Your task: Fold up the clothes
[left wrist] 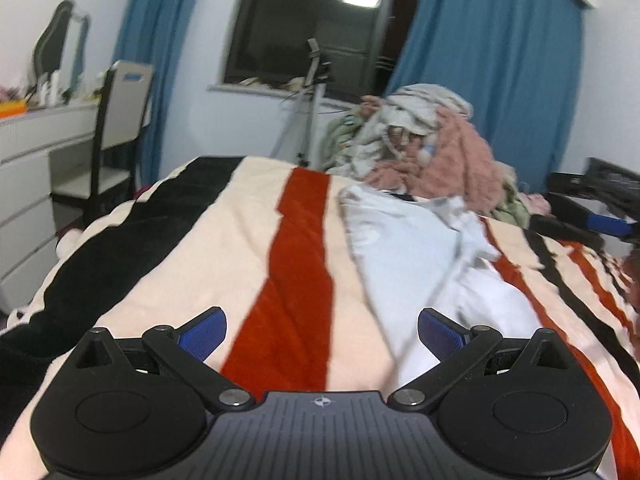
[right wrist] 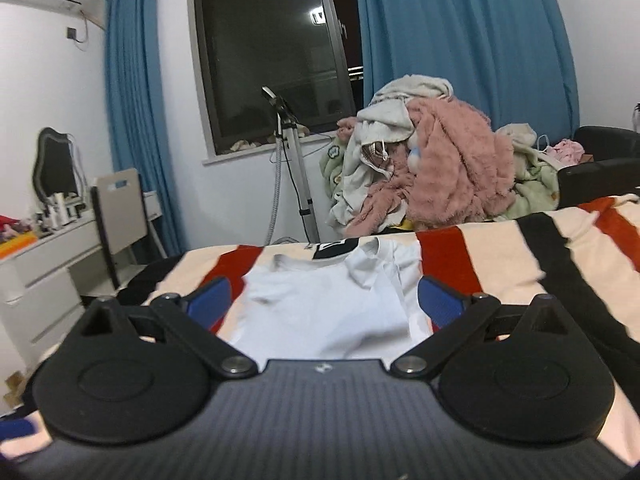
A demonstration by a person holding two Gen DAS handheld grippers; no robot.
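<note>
Left wrist view: left gripper hangs over the striped blanket, jaws spread wide, nothing between the blue pads. Under the gap there is only blanket, a red stripe running straight up the middle. White T-shirt lies ahead and to the right on the blanket, rumpled, with one part bunched toward the far side; its near edge reaches down beside the right pad, but I cannot tell whether they touch. The right gripper shows at the right frame edge, above the blanket and apart from the shirt; its jaw state is unreadable from here. The laundry pile sits past the far end of the bed, with a pink fleece on top right. A tripod stands in front of the dark window, blue curtains on both sides. A chair and a white dresser are to the left.

Right wrist view: the right gripper has its jaws spread full and empty. The white T-shirt lies flat on the striped blanket directly between and beyond the pads, neckline at the far end, a black patch just past the collar. The pads are not pressing on the fabric. The laundry pile is behind the bed's far edge, the tripod to its left.
</note>
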